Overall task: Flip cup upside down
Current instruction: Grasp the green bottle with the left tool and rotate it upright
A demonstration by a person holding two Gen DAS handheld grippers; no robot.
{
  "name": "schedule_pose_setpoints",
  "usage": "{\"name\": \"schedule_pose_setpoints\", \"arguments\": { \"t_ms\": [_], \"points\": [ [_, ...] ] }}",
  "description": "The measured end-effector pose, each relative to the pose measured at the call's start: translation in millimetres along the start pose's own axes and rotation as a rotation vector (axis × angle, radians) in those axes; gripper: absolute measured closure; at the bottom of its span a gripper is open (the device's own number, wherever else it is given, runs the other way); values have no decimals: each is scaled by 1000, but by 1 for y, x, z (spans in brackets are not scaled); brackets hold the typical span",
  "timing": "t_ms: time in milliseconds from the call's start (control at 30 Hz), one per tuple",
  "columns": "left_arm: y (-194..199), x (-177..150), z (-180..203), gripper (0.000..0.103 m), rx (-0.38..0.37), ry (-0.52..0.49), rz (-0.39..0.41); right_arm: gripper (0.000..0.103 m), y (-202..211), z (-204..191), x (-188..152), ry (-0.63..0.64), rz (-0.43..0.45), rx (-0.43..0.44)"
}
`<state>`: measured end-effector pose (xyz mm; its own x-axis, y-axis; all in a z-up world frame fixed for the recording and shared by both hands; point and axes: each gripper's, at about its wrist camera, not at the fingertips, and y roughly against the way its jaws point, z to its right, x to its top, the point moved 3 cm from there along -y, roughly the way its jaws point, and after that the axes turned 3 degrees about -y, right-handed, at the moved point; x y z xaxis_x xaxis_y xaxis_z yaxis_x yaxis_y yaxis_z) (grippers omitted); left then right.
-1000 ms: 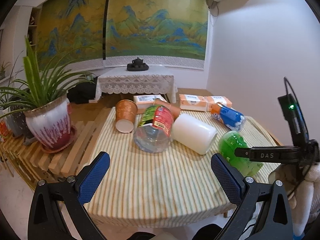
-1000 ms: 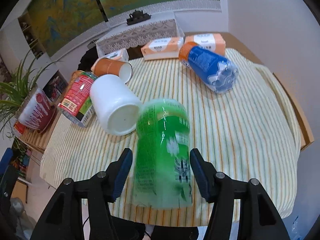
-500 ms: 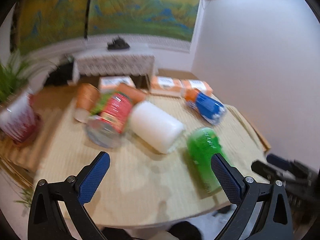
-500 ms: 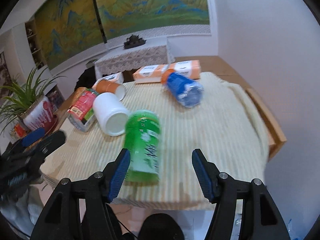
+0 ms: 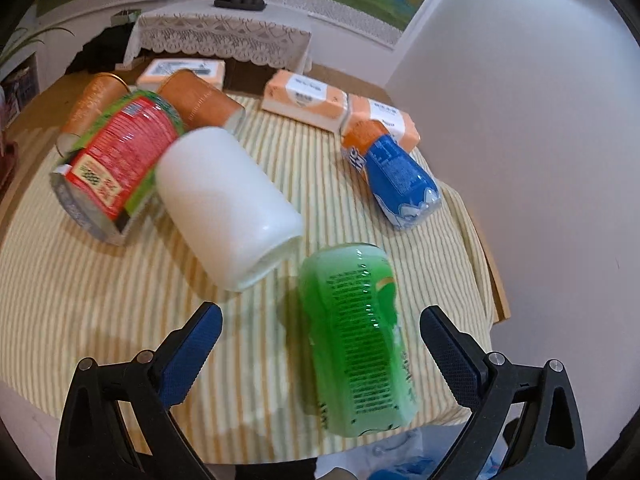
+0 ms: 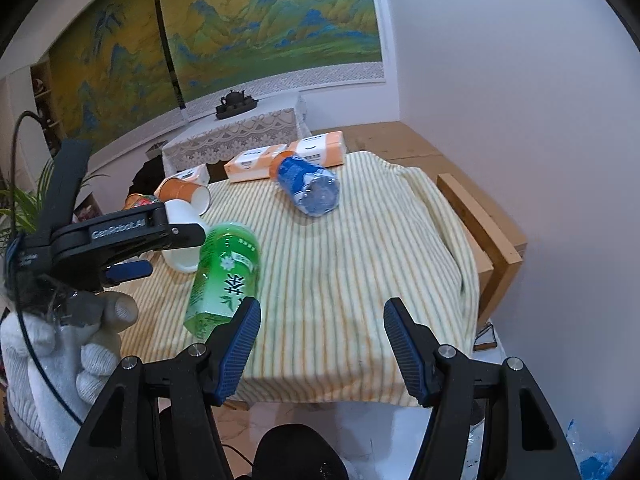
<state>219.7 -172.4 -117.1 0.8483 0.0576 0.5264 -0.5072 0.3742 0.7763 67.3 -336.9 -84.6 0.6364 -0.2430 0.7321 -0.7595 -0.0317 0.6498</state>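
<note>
Several cups lie on their sides on a striped cloth table: a green plastic one at the front edge, a white one, a red-labelled one, a blue one and two orange paper ones. My left gripper is open, its fingers either side of the green cup's near end, apart from it. My right gripper is open and empty over the front edge, right of the green cup. The left gripper also shows there.
Tissue packs lie along the table's far edge. A white wall is close on the right. A lace-covered side table with a teapot stands behind. A plant is at the far left.
The left gripper swung right and closer, now around the green cup. The right gripper let go of the green cup, opened and drew back to the right.
</note>
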Motion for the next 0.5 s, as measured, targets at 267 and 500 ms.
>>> {"name": "schedule_pose_setpoints", "arguments": {
  "t_ms": [267,500],
  "points": [
    [-27,8,14,15,-6,24,-85,43,2,6,0,-6,9,-3],
    [-48,9,18,33,-46,39,-161,43,3,16,0,-33,18,-12]
  ]
}}
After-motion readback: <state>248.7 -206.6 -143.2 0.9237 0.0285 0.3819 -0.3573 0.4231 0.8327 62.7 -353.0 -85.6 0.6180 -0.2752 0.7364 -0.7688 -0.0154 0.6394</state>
